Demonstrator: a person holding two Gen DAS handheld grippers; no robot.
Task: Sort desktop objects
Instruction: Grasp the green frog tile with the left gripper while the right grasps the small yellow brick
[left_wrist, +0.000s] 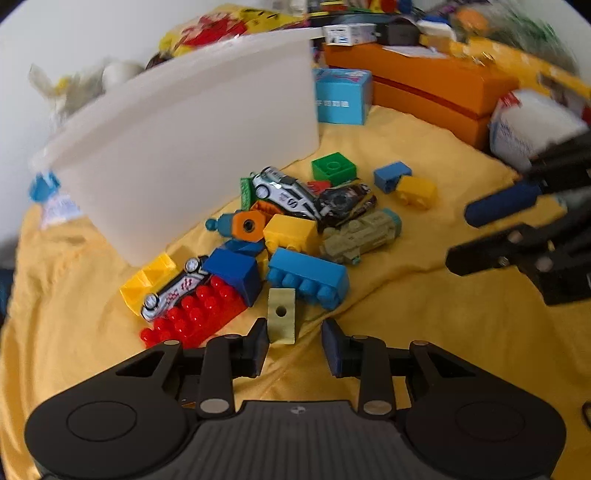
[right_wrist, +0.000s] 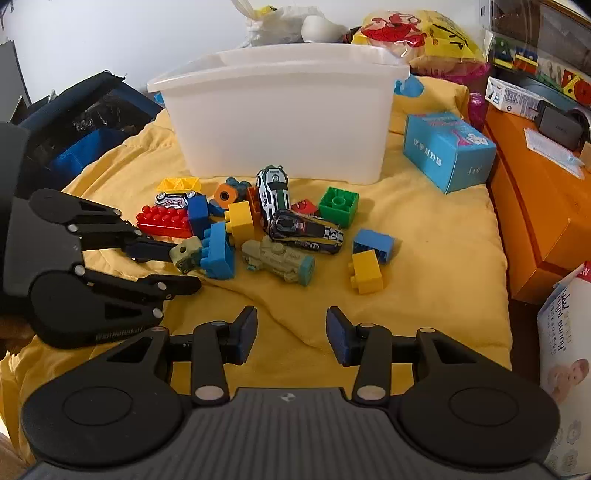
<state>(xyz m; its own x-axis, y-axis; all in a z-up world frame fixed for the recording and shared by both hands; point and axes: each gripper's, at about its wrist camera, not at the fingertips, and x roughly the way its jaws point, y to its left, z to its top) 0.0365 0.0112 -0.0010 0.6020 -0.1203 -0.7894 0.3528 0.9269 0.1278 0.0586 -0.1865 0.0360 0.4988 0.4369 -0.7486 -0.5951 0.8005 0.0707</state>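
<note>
A pile of toy bricks and toy cars lies on a yellow cloth (right_wrist: 424, 288) in front of a white plastic bin (right_wrist: 280, 122). My left gripper (left_wrist: 294, 341) is open around a pale green block with a hole (left_wrist: 282, 316), which stands between its fingers; the right wrist view shows that block (right_wrist: 185, 253) between the left gripper's fingers (right_wrist: 155, 251). Beside it lie a light blue brick (left_wrist: 308, 277), a red brick (left_wrist: 195, 314) and a white toy car (left_wrist: 173, 291). My right gripper (right_wrist: 291, 338) is open and empty over bare cloth, short of the pile.
A blue carton (right_wrist: 448, 149) stands right of the bin. Orange boxes (right_wrist: 535, 192) line the right side. A green brick (right_wrist: 339, 205), a blue brick (right_wrist: 373, 243) and a yellow brick (right_wrist: 365, 271) lie apart on the right. A dark bag (right_wrist: 85, 122) sits at left.
</note>
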